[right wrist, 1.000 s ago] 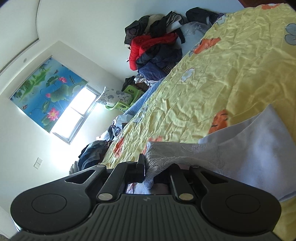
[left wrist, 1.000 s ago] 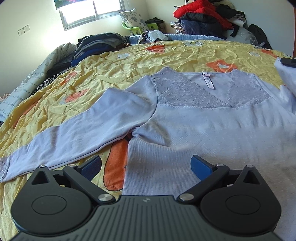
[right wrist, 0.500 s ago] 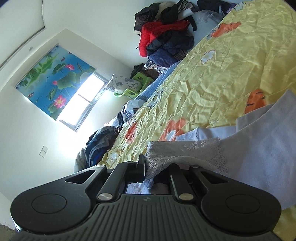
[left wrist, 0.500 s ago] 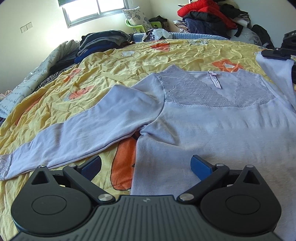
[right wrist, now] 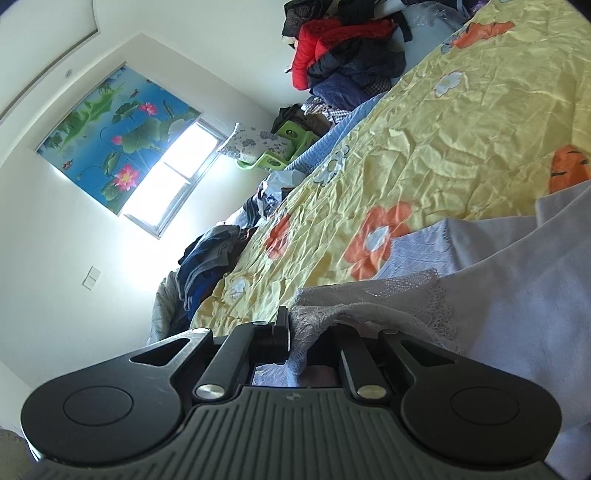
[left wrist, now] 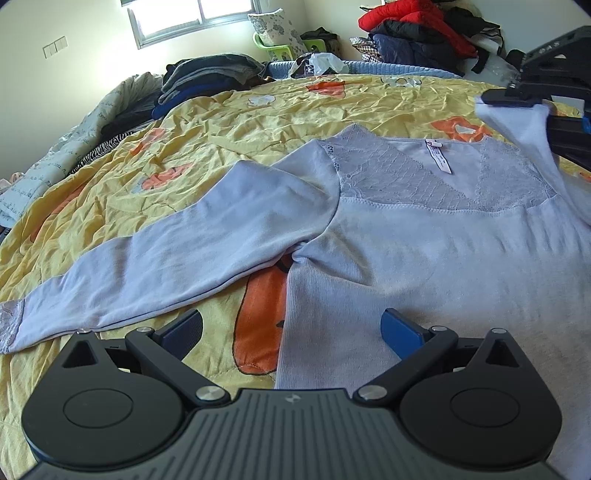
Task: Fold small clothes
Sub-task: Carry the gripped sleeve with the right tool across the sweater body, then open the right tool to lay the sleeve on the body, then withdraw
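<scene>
A lilac top (left wrist: 424, 251) lies flat on the yellow bedspread (left wrist: 221, 122). The left claw (left wrist: 291, 332) gapes wide, empty, above its hem. The right claw (right wrist: 310, 332) pinches the lace cuff (right wrist: 369, 295). Piled clothes (left wrist: 413, 33) sit at 12 o'clock.

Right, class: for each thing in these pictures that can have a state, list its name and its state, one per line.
Lilac top: spread flat on the bedspread, unfolded.
Left sleeve: stretched out flat.
Right sleeve cuff: lifted, pinched.
Left tool: open, holding nothing.
Right tool: shut on the cuff.
</scene>
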### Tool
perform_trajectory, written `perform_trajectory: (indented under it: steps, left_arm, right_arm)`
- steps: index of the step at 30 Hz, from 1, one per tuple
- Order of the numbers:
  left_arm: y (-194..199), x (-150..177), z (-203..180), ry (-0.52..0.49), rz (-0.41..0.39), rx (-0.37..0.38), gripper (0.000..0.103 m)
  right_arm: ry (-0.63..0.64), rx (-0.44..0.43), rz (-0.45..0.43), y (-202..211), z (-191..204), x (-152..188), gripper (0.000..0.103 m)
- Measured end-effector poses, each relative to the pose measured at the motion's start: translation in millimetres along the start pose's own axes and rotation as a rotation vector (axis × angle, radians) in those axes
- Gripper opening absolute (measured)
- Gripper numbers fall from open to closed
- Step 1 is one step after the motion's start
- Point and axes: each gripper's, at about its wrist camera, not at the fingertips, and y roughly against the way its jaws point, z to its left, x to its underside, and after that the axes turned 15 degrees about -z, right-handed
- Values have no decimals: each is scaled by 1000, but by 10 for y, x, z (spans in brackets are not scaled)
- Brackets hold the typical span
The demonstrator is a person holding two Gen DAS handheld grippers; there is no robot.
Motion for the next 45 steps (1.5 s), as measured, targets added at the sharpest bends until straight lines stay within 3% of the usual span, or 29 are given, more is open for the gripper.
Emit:
perform_trajectory:
  steps: [19,30,39,45]
  left_arm:
    - [-25,50,274,48,23,-12,103]
    - [-26,78,417,81,30,-22,103]
    - [-22,92,533,91,30,-59,103]
    - [-22,109,571,97,32,-69,103]
  right_arm:
    - [116,-66,146,-584,609,651,11]
    - [223,-35,195,-796,756,995,12]
    - [378,3,205,-865,935,1115,26]
    - [462,-39,208,-832,1153,1150,35]
